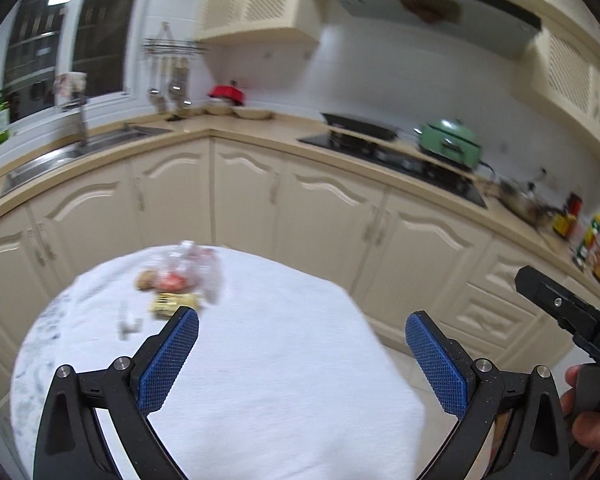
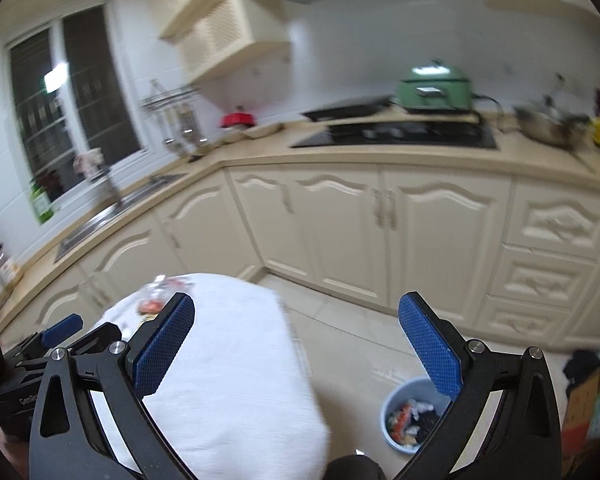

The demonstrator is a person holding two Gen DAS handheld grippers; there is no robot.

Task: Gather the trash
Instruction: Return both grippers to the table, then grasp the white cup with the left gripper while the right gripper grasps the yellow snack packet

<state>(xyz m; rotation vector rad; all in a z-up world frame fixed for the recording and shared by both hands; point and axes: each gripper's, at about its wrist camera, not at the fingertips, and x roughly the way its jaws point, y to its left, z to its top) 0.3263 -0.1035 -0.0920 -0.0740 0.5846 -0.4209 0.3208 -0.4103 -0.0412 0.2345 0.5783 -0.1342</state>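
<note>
Trash pile is sitting near the table's far left edge: crinkly wrappers, probably light and slippery, so I'd pinch a bunched fold. Left tongs and right tongs are hanging wide open, empty. Bin is waiting on the floor right of the table.

The near and right parts of the white tabletop lie bare, open to a gripper from this side. Clutter sits only at its far left: a clear plastic bag, a yellow wrapper just in front of it and a small scrap nearer the left edge. Right of the tabletop the floor is open down to the trash bin. Cabinets close off the far side.
</note>
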